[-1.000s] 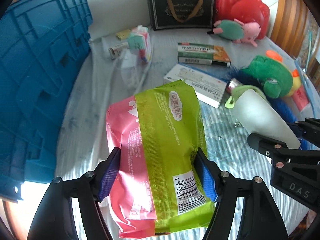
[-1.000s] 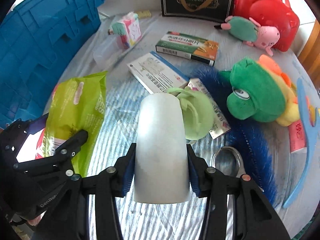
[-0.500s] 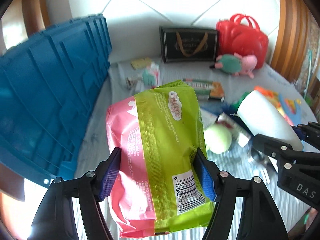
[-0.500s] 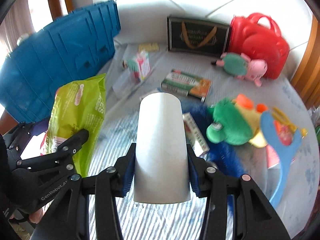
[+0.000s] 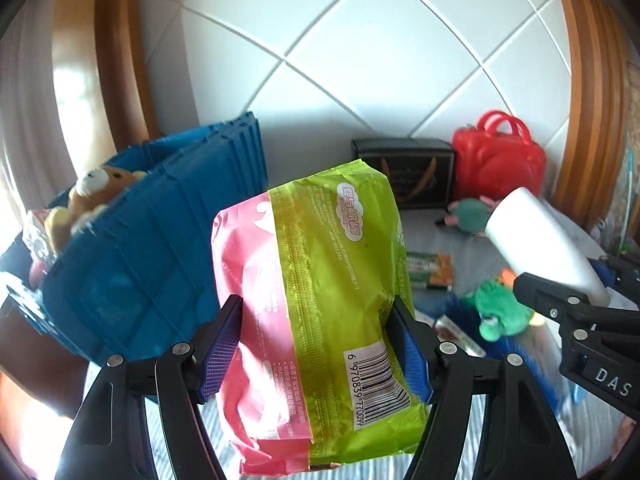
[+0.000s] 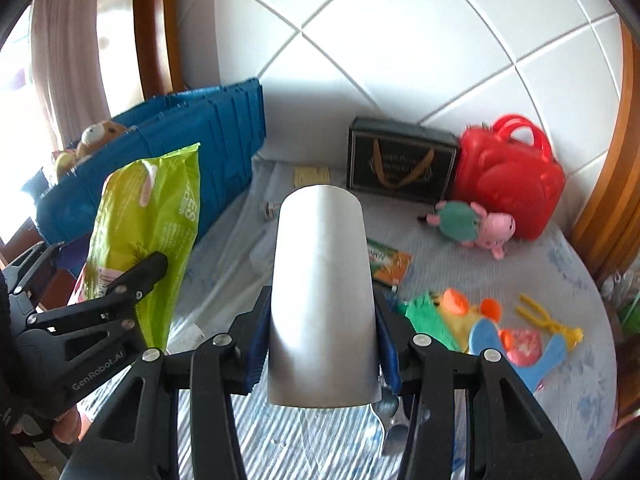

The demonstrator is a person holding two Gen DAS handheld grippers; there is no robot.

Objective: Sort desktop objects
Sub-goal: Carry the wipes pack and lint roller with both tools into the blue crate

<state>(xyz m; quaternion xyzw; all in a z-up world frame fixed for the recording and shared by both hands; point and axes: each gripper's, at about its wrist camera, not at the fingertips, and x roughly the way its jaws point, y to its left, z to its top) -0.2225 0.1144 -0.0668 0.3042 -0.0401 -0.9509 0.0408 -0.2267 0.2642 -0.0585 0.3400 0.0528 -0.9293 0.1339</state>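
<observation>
My left gripper (image 5: 318, 344) is shut on a green and pink packet (image 5: 320, 280), held high above the table. From the right wrist the same packet (image 6: 148, 216) shows at the left, in the left gripper (image 6: 120, 292). My right gripper (image 6: 320, 340) is shut on a white cup (image 6: 322, 292), which points away from the camera. The left wrist view has that cup (image 5: 540, 240) at the right edge, in the right gripper (image 5: 568, 300). A blue crate (image 5: 152, 248) stands to the left, with a brown teddy bear (image 5: 96, 188) inside it.
On the striped cloth lie a green frog plush (image 5: 500, 312), a pink pig plush (image 6: 472, 226), a green-orange box (image 6: 388, 266), a blue toy (image 6: 516, 352) and yellow tongs (image 6: 548, 320). A red toy case (image 6: 508, 176) and a black gift box (image 6: 400, 160) stand against the tiled wall.
Both grippers have risen and tilted up with their loads still held. The table has dropped lower in view, and the crate's inside with the teddy bear has come into sight.
</observation>
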